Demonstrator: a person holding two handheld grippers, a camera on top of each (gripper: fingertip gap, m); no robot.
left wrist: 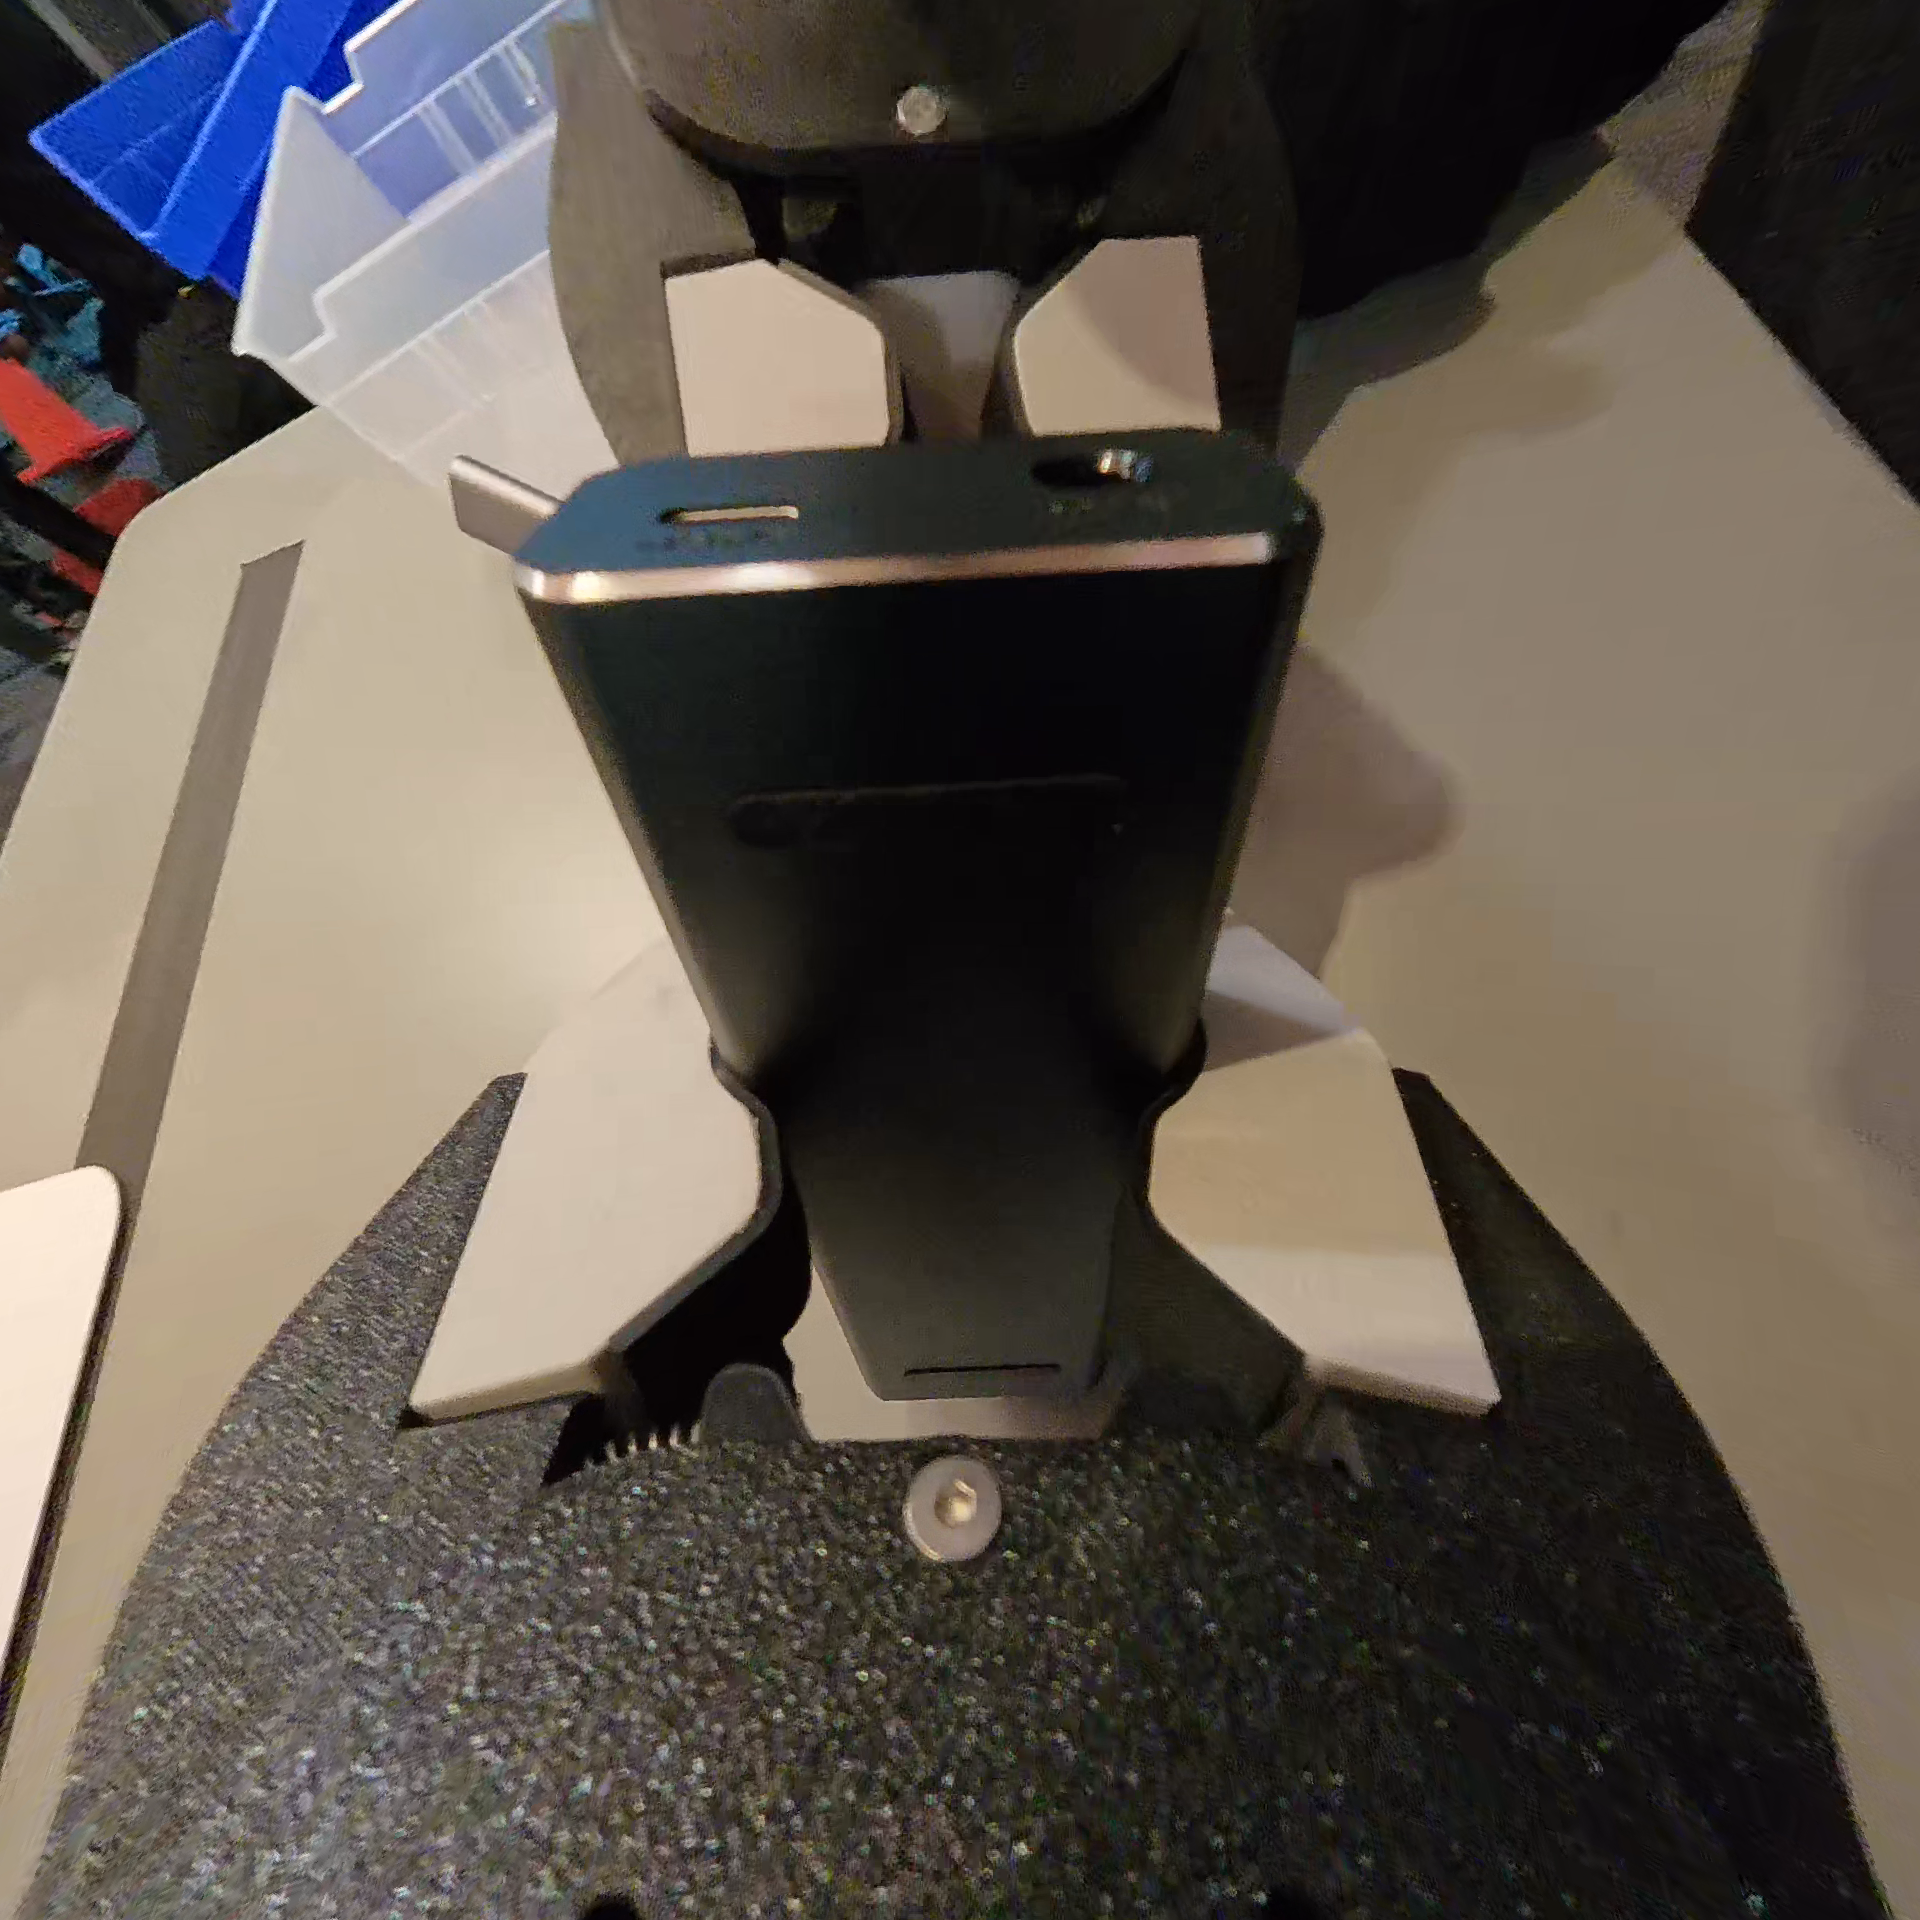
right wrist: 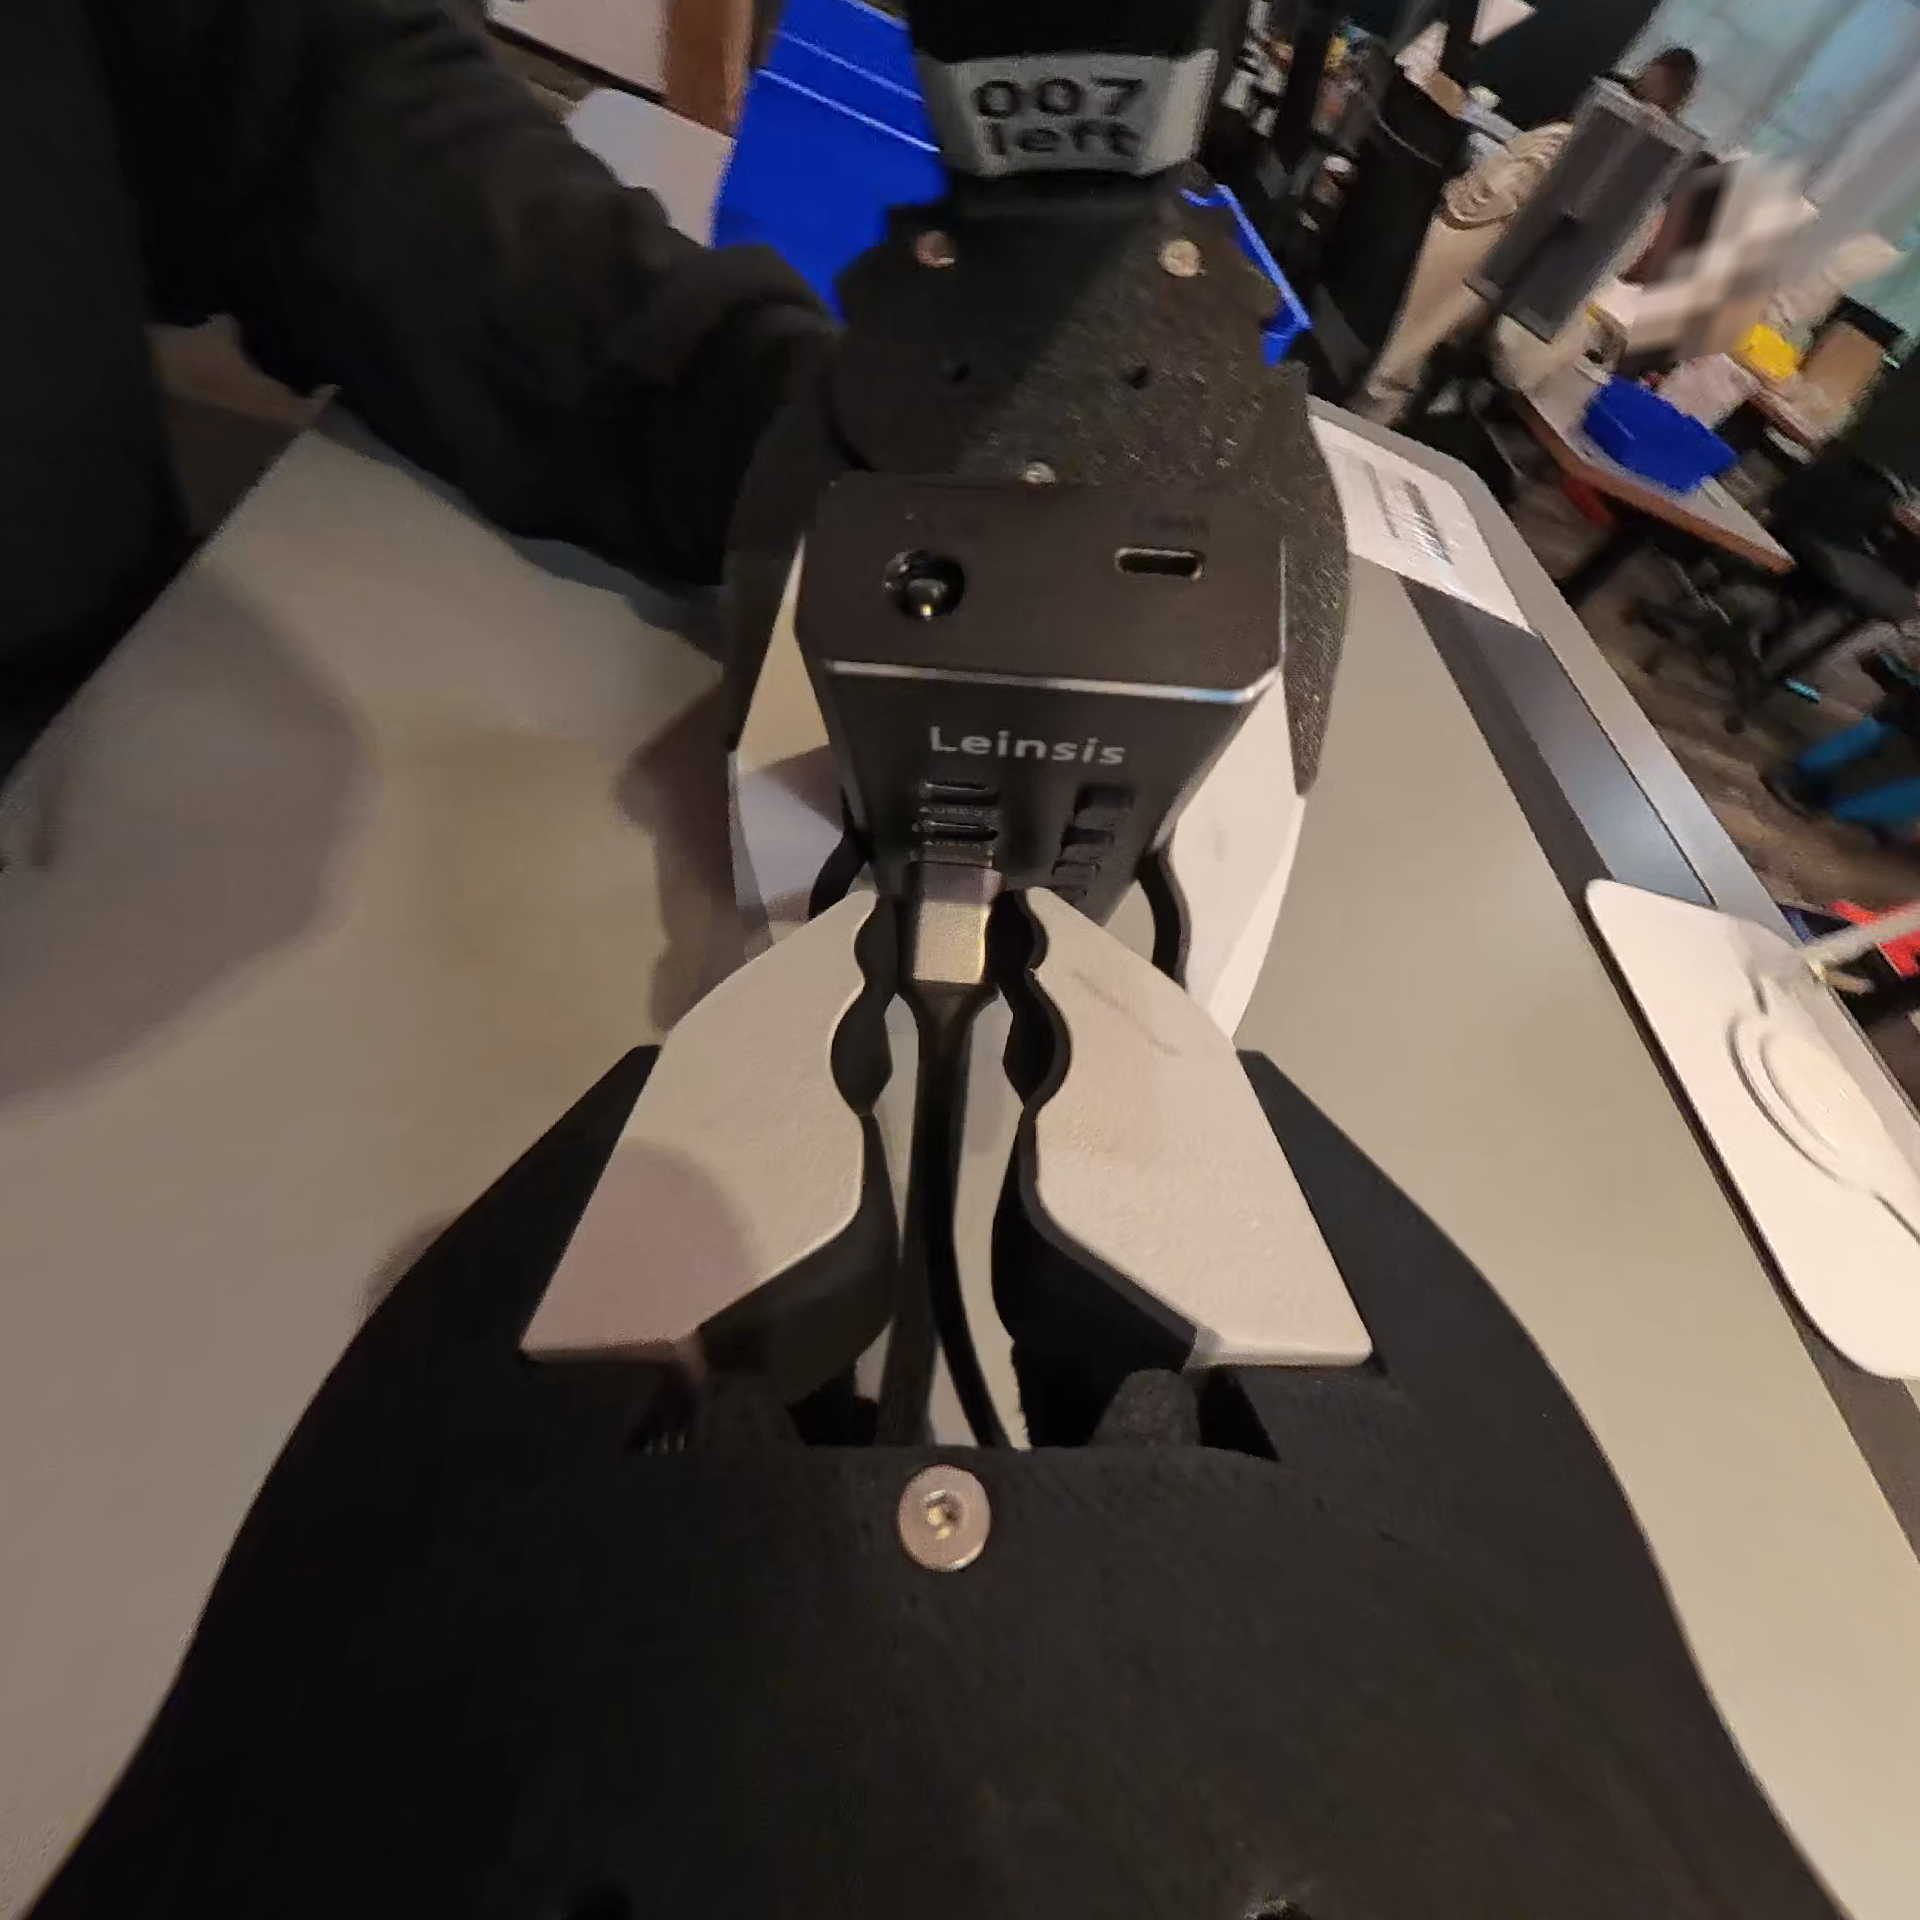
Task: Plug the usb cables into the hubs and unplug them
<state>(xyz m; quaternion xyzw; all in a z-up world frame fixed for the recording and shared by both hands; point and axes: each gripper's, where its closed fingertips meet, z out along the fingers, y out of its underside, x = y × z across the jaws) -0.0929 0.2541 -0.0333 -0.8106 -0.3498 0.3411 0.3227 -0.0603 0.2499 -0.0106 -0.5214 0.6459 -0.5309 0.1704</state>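
Hub (left wrist: 914, 790) clamped in left tool (left wrist: 961, 1164) | right tool (right wrist: 948, 935) pinches cable plug (right wrist: 945, 935) at hub port

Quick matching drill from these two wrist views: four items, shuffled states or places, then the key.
Items:
1. USB hub
2. USB plug
3. left gripper
4. blue bin

States:
A. silver, between the right gripper's fingers, its tip at a hub port
B. off the table, far left background
C. black, held above the table
D. shut on the hub's body

Pairs: 1-C, 2-A, 3-D, 4-B
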